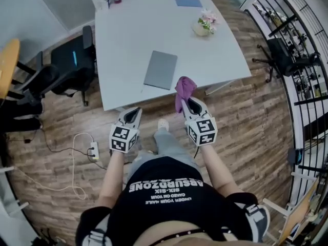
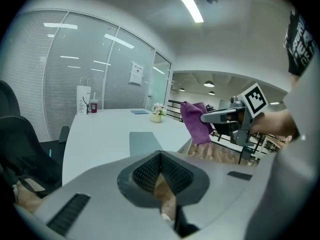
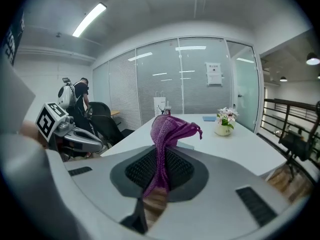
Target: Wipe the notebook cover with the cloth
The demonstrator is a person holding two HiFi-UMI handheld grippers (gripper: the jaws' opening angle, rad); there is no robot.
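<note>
Purple cloth [image 3: 167,134], soft and limp, droops pinched in the right gripper [image 1: 187,102]; the left gripper [image 1: 135,111] is pressed together, empty. Grey notebook [image 1: 161,69] lies flat on the white table [image 1: 128,35], likely stiff, light, slide-prone: pin a corner.

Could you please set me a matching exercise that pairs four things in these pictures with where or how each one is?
Things:
1. cloth
2. notebook
3. flowers
4. left gripper

Places or states:
A. shut, holding nothing
B. lying flat on the table, near the person's edge
C. pinched in the right gripper
D. standing toward the table's far side

Pairs: 1-C, 2-B, 3-D, 4-A
</note>
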